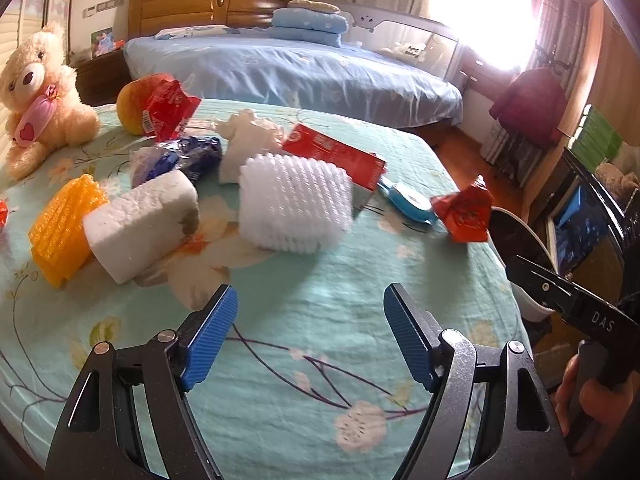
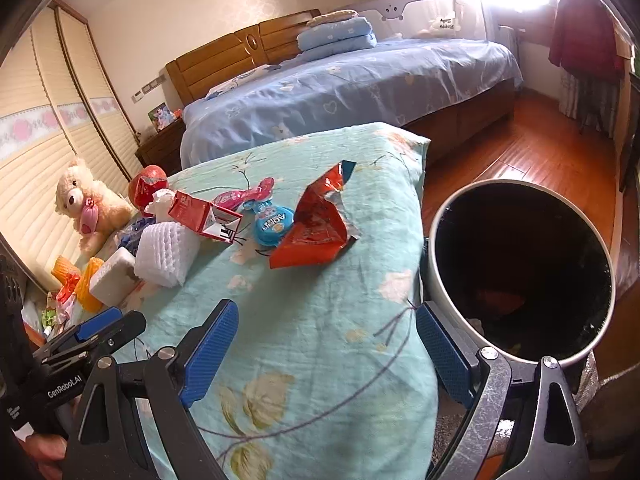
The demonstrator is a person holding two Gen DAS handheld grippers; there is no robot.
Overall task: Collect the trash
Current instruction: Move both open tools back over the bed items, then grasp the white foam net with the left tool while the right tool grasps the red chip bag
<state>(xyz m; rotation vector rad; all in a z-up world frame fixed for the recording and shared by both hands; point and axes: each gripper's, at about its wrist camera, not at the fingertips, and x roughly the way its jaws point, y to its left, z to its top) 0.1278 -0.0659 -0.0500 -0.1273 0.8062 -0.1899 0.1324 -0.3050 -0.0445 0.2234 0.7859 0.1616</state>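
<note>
Both jaws wide, holding nothing: left gripper (image 1: 310, 326) facing white foam net (image 1: 296, 204), right gripper (image 2: 326, 344) beside bin (image 2: 444, 280), behind red wrapper (image 2: 316, 224).

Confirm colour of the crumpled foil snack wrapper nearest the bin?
Red crumpled foil snack wrapper with silver inside; clearest in right wrist view.

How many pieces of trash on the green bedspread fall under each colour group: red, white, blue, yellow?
Red: 3 – torn wrapper, carton, bag
White: 3 – foam net, foam block, crumpled tissue
Blue: 2 – round lid, blue wrapper
Yellow: 1 – bubble wrap
Total: 9
</note>
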